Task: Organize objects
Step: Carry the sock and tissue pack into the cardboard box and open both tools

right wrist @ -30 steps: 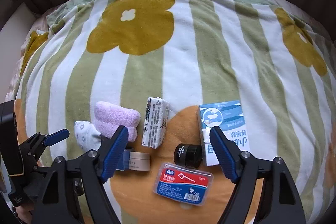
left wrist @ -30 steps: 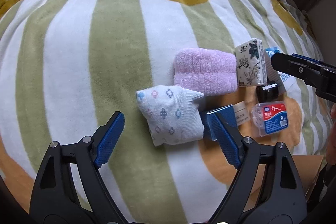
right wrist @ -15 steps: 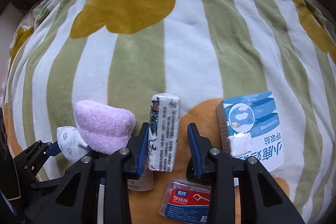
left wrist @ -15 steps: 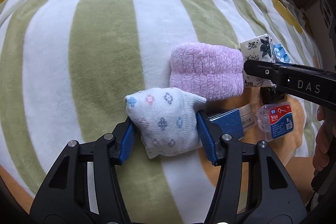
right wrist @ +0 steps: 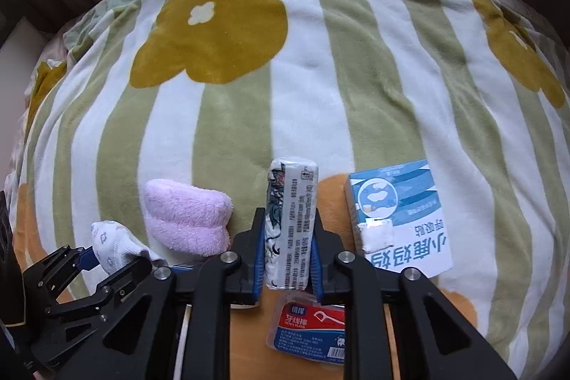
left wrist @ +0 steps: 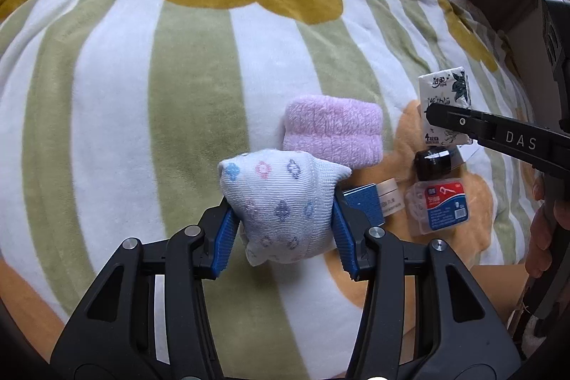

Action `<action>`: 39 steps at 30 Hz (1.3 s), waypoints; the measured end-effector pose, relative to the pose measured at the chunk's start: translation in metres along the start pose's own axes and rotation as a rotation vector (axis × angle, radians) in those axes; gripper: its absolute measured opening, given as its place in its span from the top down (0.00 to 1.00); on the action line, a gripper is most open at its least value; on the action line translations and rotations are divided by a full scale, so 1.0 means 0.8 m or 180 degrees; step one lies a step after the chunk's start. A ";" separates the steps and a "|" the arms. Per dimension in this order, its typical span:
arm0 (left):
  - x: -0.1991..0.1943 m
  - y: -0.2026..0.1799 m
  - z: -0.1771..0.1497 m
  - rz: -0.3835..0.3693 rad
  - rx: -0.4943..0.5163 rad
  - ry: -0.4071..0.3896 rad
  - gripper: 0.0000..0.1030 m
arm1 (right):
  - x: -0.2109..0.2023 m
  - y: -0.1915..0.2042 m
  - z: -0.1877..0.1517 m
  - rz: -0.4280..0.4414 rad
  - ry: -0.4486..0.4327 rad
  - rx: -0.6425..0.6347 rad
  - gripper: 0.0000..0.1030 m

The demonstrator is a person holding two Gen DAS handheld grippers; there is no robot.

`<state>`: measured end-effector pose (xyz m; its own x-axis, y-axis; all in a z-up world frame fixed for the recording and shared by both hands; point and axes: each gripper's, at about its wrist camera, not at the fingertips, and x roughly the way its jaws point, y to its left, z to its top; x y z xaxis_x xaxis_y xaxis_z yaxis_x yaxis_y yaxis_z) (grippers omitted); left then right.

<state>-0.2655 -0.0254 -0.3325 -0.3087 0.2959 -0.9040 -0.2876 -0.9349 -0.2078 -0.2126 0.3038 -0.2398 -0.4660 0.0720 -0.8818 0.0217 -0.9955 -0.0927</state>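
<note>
My left gripper (left wrist: 283, 230) is shut on a white patterned sock roll (left wrist: 281, 198) and holds it just above the striped blanket (left wrist: 107, 95). The sock roll also shows in the right wrist view (right wrist: 114, 243). My right gripper (right wrist: 288, 250) is shut on a tissue pack (right wrist: 290, 216) with dark floral print, held upright on its edge. The tissue pack shows in the left wrist view (left wrist: 445, 105) too. A pink fuzzy sock roll (left wrist: 335, 130) lies behind the white one and also shows in the right wrist view (right wrist: 187, 219).
A blue and white box (right wrist: 395, 212) lies right of the tissue pack. A floss pick case (right wrist: 310, 326) lies below my right gripper. A small black jar (left wrist: 433, 162), a cream jar (left wrist: 390, 200) and a blue item (left wrist: 363, 198) lie close together.
Both grippers closed: the left on the white sock roll, the right on the tissue pack. Both objects are now lifted slightly off the blanket.
</note>
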 end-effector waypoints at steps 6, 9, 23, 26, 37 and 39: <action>-0.076 -0.018 -0.004 0.0013 -0.0025 -0.0258 0.57 | -0.060 0.009 -0.002 0.0091 -0.0215 -0.0118 0.81; -0.121 -0.033 -0.017 -0.0002 -0.0052 -0.0397 0.57 | -0.095 0.012 -0.012 0.0151 -0.0285 -0.0215 0.81; -0.247 -0.108 -0.153 0.0149 -0.0214 -0.0613 0.57 | -0.222 -0.007 -0.132 0.0397 -0.0228 -0.0754 0.81; -0.245 -0.118 -0.190 0.0185 -0.0296 -0.0534 0.57 | -0.228 -0.014 -0.169 0.0422 -0.0099 -0.0839 0.81; -0.184 -0.129 -0.304 0.0278 -0.0701 -0.0128 0.57 | -0.185 -0.035 -0.286 0.0318 0.0402 -0.0696 0.81; -0.171 -0.128 -0.315 0.0301 -0.0764 -0.0055 0.57 | -0.170 -0.037 -0.299 0.0288 0.0485 -0.0695 0.81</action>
<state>0.0344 -0.0196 -0.2821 -0.3400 0.2062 -0.9176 -0.0339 -0.9777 -0.2071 0.0623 0.3387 -0.2275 -0.3153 0.0083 -0.9489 0.2548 -0.9625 -0.0931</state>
